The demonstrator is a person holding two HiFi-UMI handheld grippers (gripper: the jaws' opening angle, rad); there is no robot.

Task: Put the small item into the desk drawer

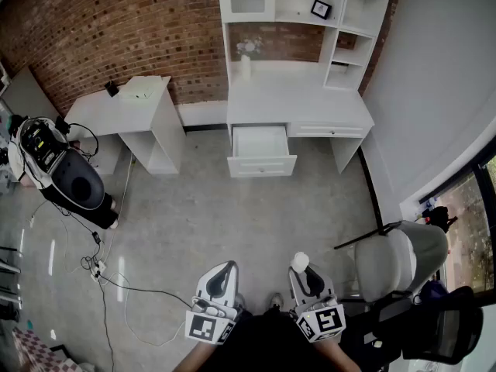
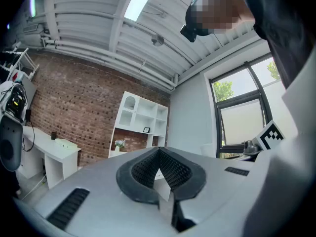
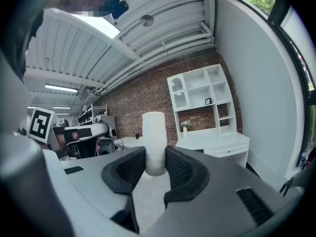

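over at the left a low white side table (image 1: 124,103) stands against the brick wall (image 1: 116,29), no part of this job. the left gripper (image 1: 224,268) is held level close to the person's body, its jaws shut tip to tip with nothing in them. at the far side of the room the white table (image 1: 310,99) has its drawer (image 1: 261,147) pulled out under the left end of its front edge. the right gripper (image 1: 302,268) has the small item (image 1: 299,260), a pale stubby cylinder, upright and pinched between its jaws. i'd say the carry is the step in hand: the item is gripped but well apart from the drawer, with bare floor (image 1: 232,215) between. the next move calls for walking forward, bringing the right gripper over the open drawer, and lowering the item inside before letting go. i can read no brand or lettering, only the square black-and-white markers (image 1: 203,328) on the gripper cubes.
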